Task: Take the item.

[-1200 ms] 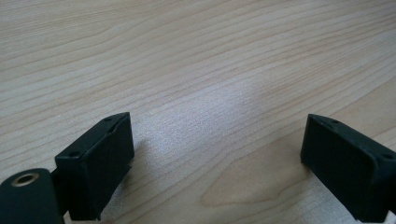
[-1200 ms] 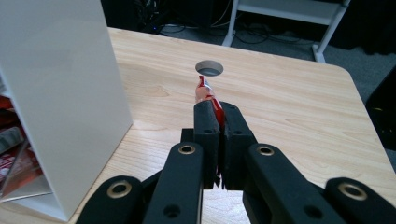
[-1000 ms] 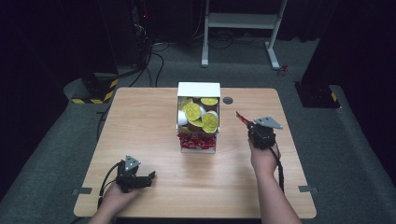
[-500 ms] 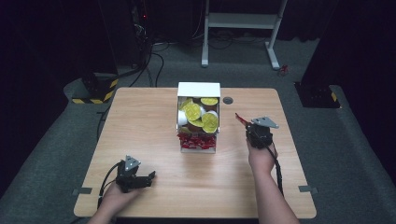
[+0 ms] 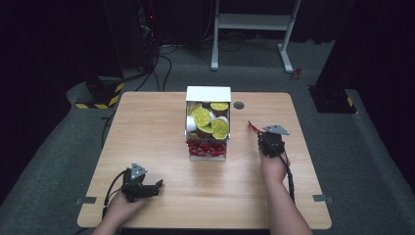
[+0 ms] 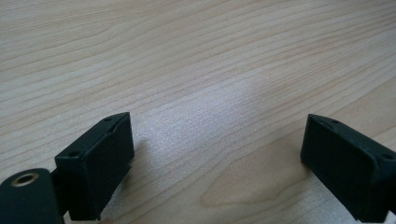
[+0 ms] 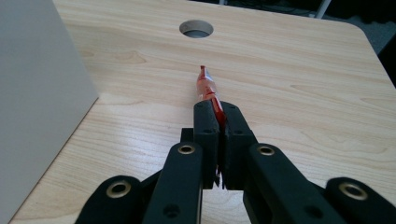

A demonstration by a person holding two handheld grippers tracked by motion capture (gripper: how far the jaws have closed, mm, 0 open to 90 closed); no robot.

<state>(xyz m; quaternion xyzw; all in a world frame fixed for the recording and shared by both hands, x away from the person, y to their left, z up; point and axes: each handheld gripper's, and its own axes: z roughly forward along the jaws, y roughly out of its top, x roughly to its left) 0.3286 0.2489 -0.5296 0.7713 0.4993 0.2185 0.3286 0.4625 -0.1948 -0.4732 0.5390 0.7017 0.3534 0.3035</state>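
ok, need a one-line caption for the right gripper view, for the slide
Right gripper shut on a thin red packet, poking out over the wooden table beside a white box.

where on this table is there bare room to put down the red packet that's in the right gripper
Bare wood lies right of the white box, around the right gripper holding the red packet, short of the round hole. The whole left half, above the left gripper, is also free. Only the centre is crowded.
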